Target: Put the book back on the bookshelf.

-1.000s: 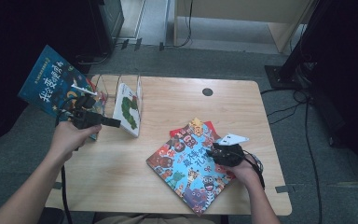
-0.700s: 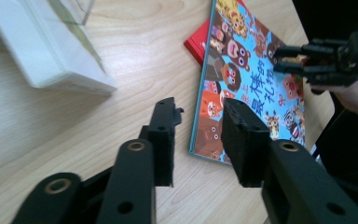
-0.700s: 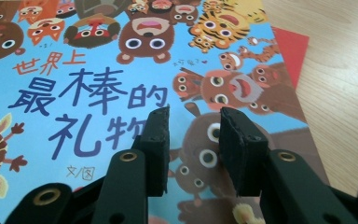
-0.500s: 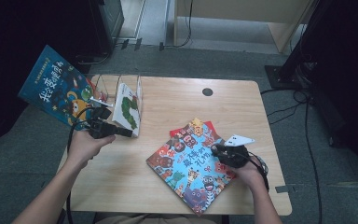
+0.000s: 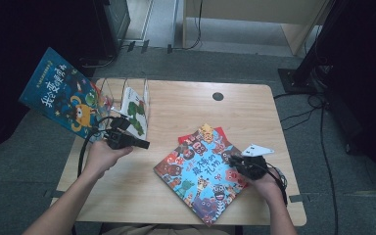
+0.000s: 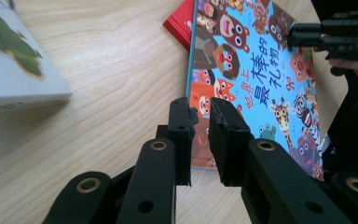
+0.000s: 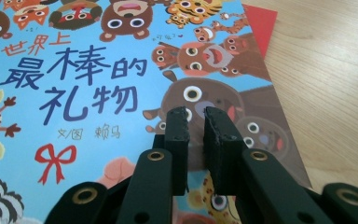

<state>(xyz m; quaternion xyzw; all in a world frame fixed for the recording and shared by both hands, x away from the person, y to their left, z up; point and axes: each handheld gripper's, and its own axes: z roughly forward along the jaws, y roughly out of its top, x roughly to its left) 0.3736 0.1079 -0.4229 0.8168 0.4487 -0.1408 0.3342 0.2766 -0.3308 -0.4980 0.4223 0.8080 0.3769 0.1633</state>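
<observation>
A blue picture book point(image 5: 203, 174) with cartoon animals lies face up on the wooden table point(image 5: 186, 112), on top of a red book point(image 5: 219, 133). My left gripper point(image 5: 146, 145) hovers left of it, pointing at the book's left edge point(image 6: 200, 88). Its jaws point(image 6: 199, 105) have just been closing to a narrow gap, with nothing between them. My right gripper point(image 5: 231, 160) sits low over the book's right part point(image 7: 74, 74). Its jaws point(image 7: 196, 114) have also been closing to a slim gap, empty. The left gripper view also shows the right gripper point(image 6: 292, 39) at top right.
A clear rack point(image 5: 108, 95) at the table's left holds a white book point(image 5: 136, 110) with a green caterpillar; its corner point(image 6: 14, 74) is close to my left gripper. Another blue book point(image 5: 61, 93) leans out past the table's left edge. A cable hole point(image 5: 218, 96) is at the back.
My left hand came away from the rack, moving right and down toward the blue picture book, its jaws narrowing. The right hand stayed over the book while its jaws narrowed.
</observation>
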